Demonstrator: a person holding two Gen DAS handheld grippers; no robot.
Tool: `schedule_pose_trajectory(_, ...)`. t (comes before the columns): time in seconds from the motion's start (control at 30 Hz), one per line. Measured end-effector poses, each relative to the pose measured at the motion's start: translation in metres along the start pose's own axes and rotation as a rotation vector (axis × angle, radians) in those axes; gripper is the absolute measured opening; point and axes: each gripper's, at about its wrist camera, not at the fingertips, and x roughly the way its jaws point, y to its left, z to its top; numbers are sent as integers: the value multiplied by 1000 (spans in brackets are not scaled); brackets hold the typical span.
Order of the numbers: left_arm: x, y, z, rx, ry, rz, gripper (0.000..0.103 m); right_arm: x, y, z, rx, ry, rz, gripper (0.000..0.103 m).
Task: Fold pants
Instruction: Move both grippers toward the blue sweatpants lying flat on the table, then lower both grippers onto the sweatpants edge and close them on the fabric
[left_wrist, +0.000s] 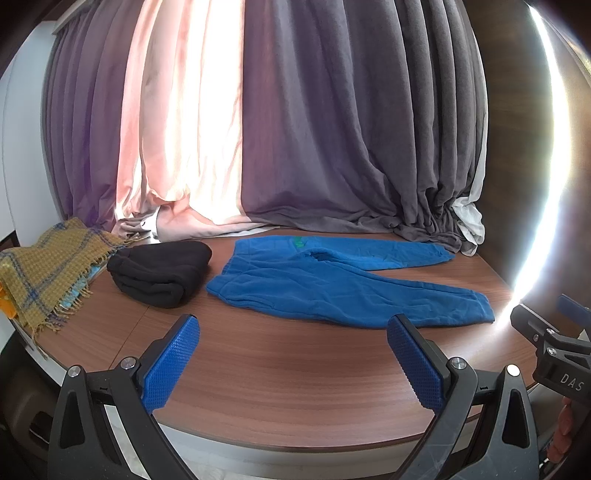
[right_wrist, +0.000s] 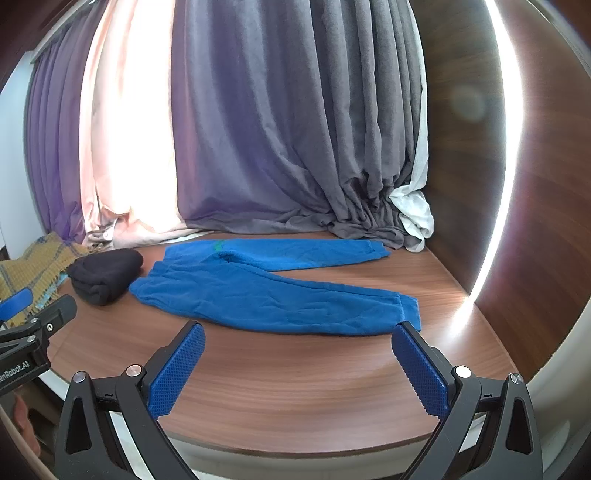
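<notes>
Blue fleece pants (left_wrist: 332, 280) lie spread flat on the wooden table (left_wrist: 295, 369), waistband to the left, both legs reaching right and slightly apart. They also show in the right wrist view (right_wrist: 266, 291). My left gripper (left_wrist: 293, 328) is open and empty, hovering over the table's near edge in front of the pants. My right gripper (right_wrist: 297, 332) is open and empty too, just short of the near leg's cuff (right_wrist: 408, 308). The right gripper's body shows at the right edge of the left wrist view (left_wrist: 554, 343).
A folded black garment (left_wrist: 160, 271) sits left of the pants. A yellow plaid blanket (left_wrist: 48, 273) lies at the far left edge. Grey and pink curtains (left_wrist: 295, 129) hang behind the table. A wooden wall (right_wrist: 498, 184) stands to the right.
</notes>
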Motion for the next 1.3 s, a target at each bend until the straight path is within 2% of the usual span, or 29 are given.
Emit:
schedule_pose_trajectory(0.3, 21, 15, 4, -4, 21, -7, 103, 13, 13, 4, -8, 20, -7, 102)
schedule_pose_trajectory(0.5, 49, 31, 6, -6, 66, -19, 103, 33, 27, 8, -9, 53, -22, 102)
schedule_pose_trajectory(0.97, 152, 78, 18, 78, 207, -45, 103, 113, 80, 17, 13, 175, -63, 102)
schedule_pose_trajectory(1.3, 219, 98, 12, 169, 271, -108, 103, 166, 107, 11, 23, 272, -137, 102)
